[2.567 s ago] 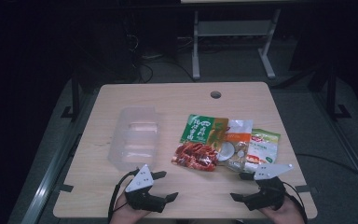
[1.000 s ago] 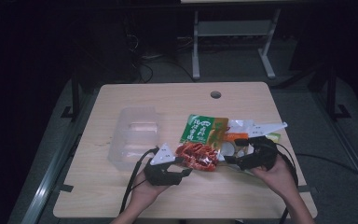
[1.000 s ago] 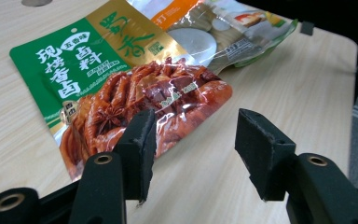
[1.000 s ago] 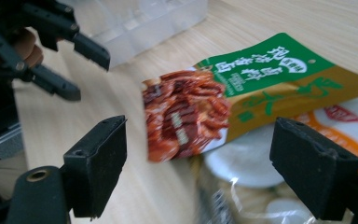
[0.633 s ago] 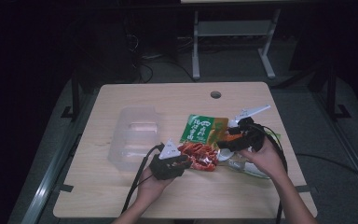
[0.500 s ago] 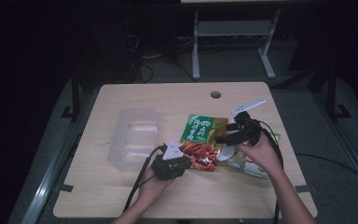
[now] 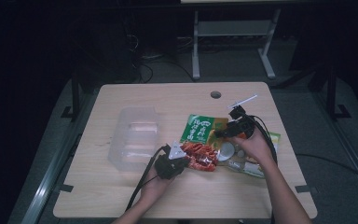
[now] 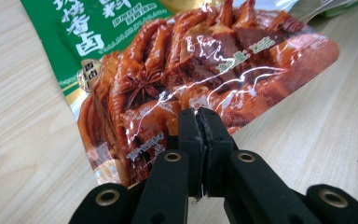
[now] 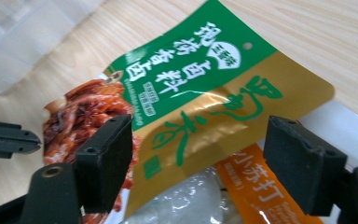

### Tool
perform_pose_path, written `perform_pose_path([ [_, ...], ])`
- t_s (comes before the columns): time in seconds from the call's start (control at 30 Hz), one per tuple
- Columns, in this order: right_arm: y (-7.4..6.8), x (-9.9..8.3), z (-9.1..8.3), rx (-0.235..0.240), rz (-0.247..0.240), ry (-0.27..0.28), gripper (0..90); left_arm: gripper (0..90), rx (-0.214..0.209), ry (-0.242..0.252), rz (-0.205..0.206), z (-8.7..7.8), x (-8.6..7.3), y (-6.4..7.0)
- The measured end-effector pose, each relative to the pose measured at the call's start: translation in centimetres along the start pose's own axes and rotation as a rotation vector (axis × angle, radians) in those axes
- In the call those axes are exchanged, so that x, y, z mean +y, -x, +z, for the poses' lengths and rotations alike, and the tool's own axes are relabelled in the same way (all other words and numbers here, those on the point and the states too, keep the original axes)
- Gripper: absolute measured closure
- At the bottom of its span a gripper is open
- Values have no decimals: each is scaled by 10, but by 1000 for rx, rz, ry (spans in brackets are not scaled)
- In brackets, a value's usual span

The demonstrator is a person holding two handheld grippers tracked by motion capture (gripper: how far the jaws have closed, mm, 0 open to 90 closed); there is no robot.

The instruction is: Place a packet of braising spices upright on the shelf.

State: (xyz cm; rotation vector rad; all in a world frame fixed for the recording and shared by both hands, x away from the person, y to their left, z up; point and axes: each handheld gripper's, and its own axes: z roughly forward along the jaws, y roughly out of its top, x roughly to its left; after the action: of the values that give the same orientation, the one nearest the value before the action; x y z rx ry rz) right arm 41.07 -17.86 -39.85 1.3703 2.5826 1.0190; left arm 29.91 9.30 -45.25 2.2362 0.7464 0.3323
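Two tongs work one green-and-red seasoning packet (image 7: 199,140) lying on the bench (image 7: 121,200): left tongs (image 8: 199,128) clenched at its red end, right tongs (image 9: 198,158) released over its gold corner, probably needing to close next.

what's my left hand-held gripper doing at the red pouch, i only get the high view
Observer: The left hand-held gripper is shut, pads pressed together, with its tips at the lower edge of the pouch. I cannot tell whether it pinches the film.
Operator: and the right one, open or not
Observer: The right hand-held gripper is open wide, with one jaw on each side of the pouch's gold end.
Operator: anything under that end
Observer: An orange sachet lies partly beneath it.
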Motion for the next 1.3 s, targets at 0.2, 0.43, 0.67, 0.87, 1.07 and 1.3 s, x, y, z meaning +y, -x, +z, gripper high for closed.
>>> perform_pose_path([
  [0.2, 11, -1, 5, -6, 53, -9, 257, 883, 4, -31, 1, 5, -2, 0],
  [0.43, 21, -3, 14, -8, 108, -27, 267, 882, 2, -34, 5, 8, -4, 1],
  [0.67, 19, -1, 22, 4, 117, -35, 297, 882, 2, -38, 7, 8, -4, 1],
  [0.87, 22, -3, 32, 39, 151, -68, 375, 881, 3, -40, 12, 9, -4, 2],
  [1.07, 21, -4, 37, 98, 160, -68, 599, 877, -1, -35, 5, 10, -5, 2],
  [1.3, 12, -2, 25, 144, 91, -13, 899, 815, -15, -29, -7, 7, -4, 1],
])
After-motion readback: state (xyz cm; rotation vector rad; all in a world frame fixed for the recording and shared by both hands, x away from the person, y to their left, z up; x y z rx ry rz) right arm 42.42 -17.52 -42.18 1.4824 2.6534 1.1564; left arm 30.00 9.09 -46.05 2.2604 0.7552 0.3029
